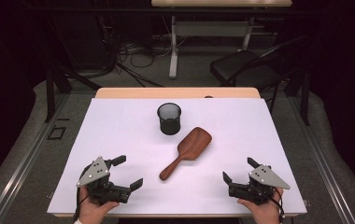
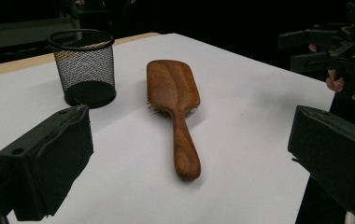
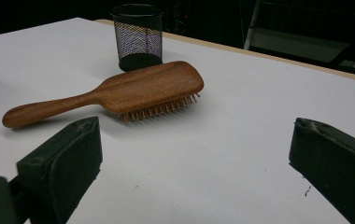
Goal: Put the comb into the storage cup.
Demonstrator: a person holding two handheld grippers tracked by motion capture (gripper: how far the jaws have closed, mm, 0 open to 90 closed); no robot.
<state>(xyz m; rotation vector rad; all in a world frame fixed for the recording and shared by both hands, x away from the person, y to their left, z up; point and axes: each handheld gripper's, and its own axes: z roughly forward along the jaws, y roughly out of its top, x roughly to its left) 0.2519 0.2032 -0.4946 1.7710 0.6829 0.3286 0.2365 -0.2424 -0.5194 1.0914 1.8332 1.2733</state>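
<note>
Item 1: wooden paddle hairbrush (image 1: 188, 150). It lies bristles down near the middle of the white surface (image 1: 119, 135), on a diagonal in the high view: the broad head points toward the far right, the handle toward the near left. The wood is reddish-brown and smooth. Short wooden pins show under the edge of the head in the right gripper view. Nothing touches it.

Item 2: black wire-mesh cup (image 1: 169, 118). It stands upright just beyond the brush head, near it but apart, with its mouth open upward. Through the mesh the inside looks bare.

Item 3: left hand-held gripper (image 1: 128, 172). It sits at the near left corner of the surface, held in the person's left hand (image 1: 94, 210). Its jaws are spread wide with nothing between them, and they point toward the brush handle from some way off. A grey three-cornered plate rides on top.

Item 4: right hand-held gripper (image 1: 238, 170). It sits at the near right corner, held in the person's right hand (image 1: 262, 210). Its jaws are likewise wide apart and empty, and it faces inward over bare white surface, well apart from the brush.

Item 5: surroundings. A black chair (image 1: 250, 65) and tangled floor cables (image 1: 133, 58) lie beyond the far edge.
</note>
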